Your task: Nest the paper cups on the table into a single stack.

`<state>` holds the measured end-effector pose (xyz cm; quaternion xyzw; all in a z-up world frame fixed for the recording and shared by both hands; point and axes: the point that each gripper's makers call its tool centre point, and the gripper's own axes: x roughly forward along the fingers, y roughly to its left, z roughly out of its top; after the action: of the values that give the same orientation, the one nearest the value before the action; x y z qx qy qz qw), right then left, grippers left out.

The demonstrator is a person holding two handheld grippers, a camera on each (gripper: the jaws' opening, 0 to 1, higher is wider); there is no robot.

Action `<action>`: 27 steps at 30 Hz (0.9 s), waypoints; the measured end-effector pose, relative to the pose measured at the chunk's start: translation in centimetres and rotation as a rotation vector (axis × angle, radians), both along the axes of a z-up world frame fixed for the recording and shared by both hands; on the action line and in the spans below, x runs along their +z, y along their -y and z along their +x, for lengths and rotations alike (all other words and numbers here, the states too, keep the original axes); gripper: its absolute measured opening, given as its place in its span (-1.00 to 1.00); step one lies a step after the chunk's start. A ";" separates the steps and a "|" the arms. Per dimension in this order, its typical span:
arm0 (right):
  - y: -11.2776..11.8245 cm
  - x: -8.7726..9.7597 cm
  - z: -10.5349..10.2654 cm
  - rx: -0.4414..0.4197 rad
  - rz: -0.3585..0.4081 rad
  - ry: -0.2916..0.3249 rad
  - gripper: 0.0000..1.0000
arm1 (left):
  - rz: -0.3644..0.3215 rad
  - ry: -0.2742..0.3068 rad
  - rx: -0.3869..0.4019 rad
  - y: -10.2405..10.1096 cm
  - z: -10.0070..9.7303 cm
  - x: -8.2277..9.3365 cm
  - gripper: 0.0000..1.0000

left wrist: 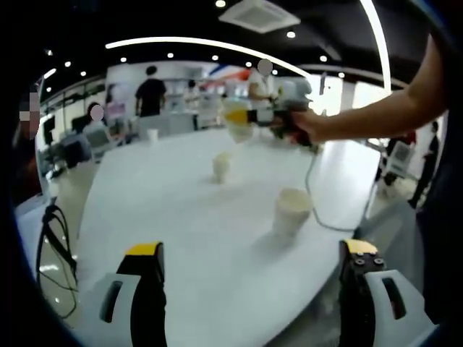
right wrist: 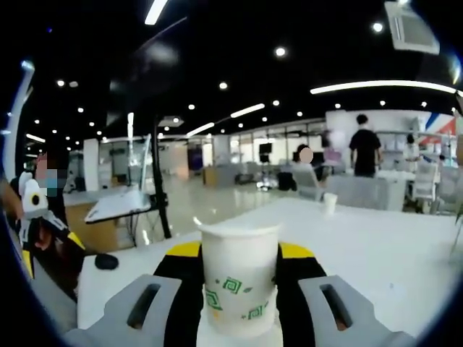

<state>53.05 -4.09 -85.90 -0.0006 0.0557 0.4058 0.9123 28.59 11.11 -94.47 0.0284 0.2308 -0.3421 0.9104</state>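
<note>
A paper cup (right wrist: pixel 239 278) with green markings is clamped upright between the jaws of the right gripper (right wrist: pixel 239 289), held above the white table (right wrist: pixel 376 253). On that table two more cups are seen, one near (left wrist: pixel 291 210), one farther (left wrist: pixel 221 166). The left gripper (left wrist: pixel 253 289) is held wide apart, nothing gripped, at the table's near edge.

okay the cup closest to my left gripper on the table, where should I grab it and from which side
Grip the nearest cup around its side wall, probably just below the rim. It stands upright on the white table, mouth up, with bare table around it. The open left gripper faces it, so coming straight in level looks easiest, a jaw on either side.
</note>
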 end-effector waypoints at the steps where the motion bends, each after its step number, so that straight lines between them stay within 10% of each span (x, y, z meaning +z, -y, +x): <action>1: 0.0 0.1 -0.1 0.000 0.002 0.000 -0.29 | 0.000 0.000 0.000 0.0 0.0 0.0 0.97; 27: -1.0 0.9 -4.0 0.008 0.038 0.001 -0.29 | -0.001 0.019 -0.016 0.0 -0.8 0.7 0.97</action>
<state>49.08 -3.13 -85.04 0.0164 0.0475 0.4104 0.9105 27.77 11.14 -93.72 0.0333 0.2218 -0.3491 0.9098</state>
